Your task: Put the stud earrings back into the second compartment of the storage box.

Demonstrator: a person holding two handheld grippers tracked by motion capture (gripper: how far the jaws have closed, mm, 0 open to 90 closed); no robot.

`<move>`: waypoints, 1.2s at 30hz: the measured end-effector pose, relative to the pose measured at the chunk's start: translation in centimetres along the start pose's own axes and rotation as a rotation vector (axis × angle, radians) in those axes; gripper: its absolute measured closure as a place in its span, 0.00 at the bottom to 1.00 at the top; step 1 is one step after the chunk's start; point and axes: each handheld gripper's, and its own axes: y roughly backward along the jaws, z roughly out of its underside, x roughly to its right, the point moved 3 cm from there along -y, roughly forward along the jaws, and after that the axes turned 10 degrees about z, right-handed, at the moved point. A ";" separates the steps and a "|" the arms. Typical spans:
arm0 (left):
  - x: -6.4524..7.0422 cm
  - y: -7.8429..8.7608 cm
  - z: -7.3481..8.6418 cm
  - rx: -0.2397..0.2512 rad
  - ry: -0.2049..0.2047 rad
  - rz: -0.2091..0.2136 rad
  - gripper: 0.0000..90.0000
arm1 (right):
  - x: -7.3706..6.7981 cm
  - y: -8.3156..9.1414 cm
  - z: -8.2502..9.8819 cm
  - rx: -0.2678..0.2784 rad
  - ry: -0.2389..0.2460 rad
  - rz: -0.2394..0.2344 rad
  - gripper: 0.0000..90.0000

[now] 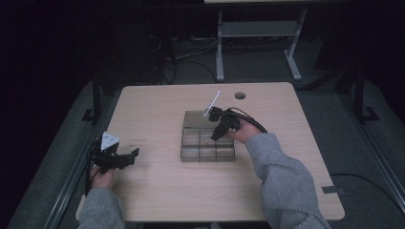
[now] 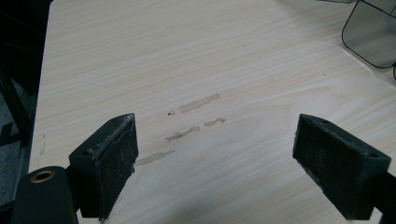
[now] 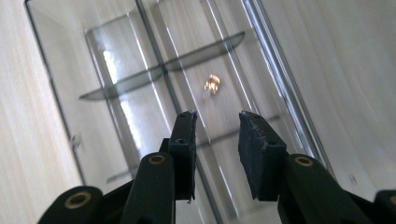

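Observation:
A clear plastic box (image 1: 207, 143) with several compartments lies in the middle of the wooden table (image 1: 157, 191). A small gold piece (image 3: 212, 84) rests on the floor of one compartment. My right gripper (image 1: 216, 135) hovers over the box, tilted down toward that compartment. In the right gripper view its jaws (image 3: 217, 116) stand apart just short of the gold piece, open, with nothing between them. My left gripper (image 1: 135, 153) rests near the table's left edge. It is open wide over bare wood (image 2: 215, 158), and a corner of the box (image 2: 373, 32) shows far off.
Faint strips of tape residue (image 2: 196, 105) mark the wood ahead of the left gripper. A round cable hole (image 1: 239, 95) sits near the table's far edge. A white desk frame (image 1: 258, 33) and cables lie on the floor beyond.

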 end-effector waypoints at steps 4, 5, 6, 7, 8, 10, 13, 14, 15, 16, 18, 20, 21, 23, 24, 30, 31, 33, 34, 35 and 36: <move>0.0 0.0 0.0 -0.002 -0.003 0.000 0.15 | -0.1 1.2 0.8 0.003 -0.002 0.003 0.73; 0.0 0.0 0.0 -0.002 -0.003 0.000 0.15 | -0.1 1.5 1.0 0.004 0.001 0.006 0.73; 0.0 0.0 0.0 -0.001 -0.003 0.000 0.15 | -0.1 1.7 1.3 0.011 -0.001 0.009 0.72; 0.0 0.0 0.0 -0.001 -0.003 -0.001 0.15 | -0.1 1.8 1.4 0.016 0.001 0.005 0.72; 0.0 0.0 0.0 -0.002 -0.004 -0.001 0.15 | -0.1 2.1 1.8 0.021 -0.005 0.004 0.72; 0.0 0.0 0.0 -0.003 -0.005 -0.001 0.15 | -0.1 2.3 2.4 0.021 -0.019 0.002 0.72; 0.0 0.0 0.0 -0.002 -0.005 -0.002 0.15 | -0.1 2.6 3.4 0.016 -0.025 0.006 0.72; 0.0 0.0 0.0 -0.003 -0.005 -0.003 0.15 | -0.1 2.7 3.8 0.017 -0.027 0.008 0.72; 0.0 0.0 0.0 -0.003 -0.005 -0.003 0.15 | 0.0 2.8 4.1 0.023 -0.035 0.006 0.72; 0.0 -0.1 0.0 -0.003 -0.004 -0.003 0.15 | 0.0 2.9 4.5 0.024 -0.041 0.005 0.72; 0.0 0.0 0.0 -0.004 -0.005 -0.004 0.15 | 0.1 3.1 5.1 0.029 -0.051 0.005 0.71; 0.1 -0.1 0.0 -0.002 -0.004 -0.004 0.15 | 0.1 3.2 5.7 0.026 -0.058 0.006 0.71; 0.1 0.0 0.0 -0.004 -0.005 -0.004 0.15 | 0.1 3.2 6.0 0.029 -0.059 0.003 0.71; 0.1 0.0 0.0 -0.004 -0.004 -0.004 0.15 | 0.0 3.2 6.6 0.026 -0.067 0.006 0.71; 0.1 0.0 0.0 -0.003 -0.005 -0.005 0.15 | 0.0 3.2 6.9 0.028 -0.067 0.004 0.71; 0.1 0.0 0.0 -0.003 -0.005 -0.005 0.15 | 0.0 3.4 8.7 0.029 -0.088 0.007 0.71; 0.1 -0.1 0.0 -0.002 -0.003 -0.004 0.15 | 0.0 3.4 9.2 0.021 -0.089 0.005 0.71; 0.2 -0.1 0.0 -0.002 -0.002 -0.004 0.15 | 0.0 3.5 9.8 0.022 -0.100 0.006 0.71; 0.2 -0.1 0.0 -0.002 -0.002 -0.004 0.15 | 0.0 3.5 10.1 0.025 -0.104 0.006 0.71; 0.2 -0.1 0.0 -0.003 -0.004 -0.003 0.15 | 0.0 3.6 10.5 0.026 -0.110 0.009 0.71; 0.2 -0.1 0.0 -0.003 -0.004 -0.003 0.15 | 0.0 3.6 10.8 0.023 -0.123 0.005 0.71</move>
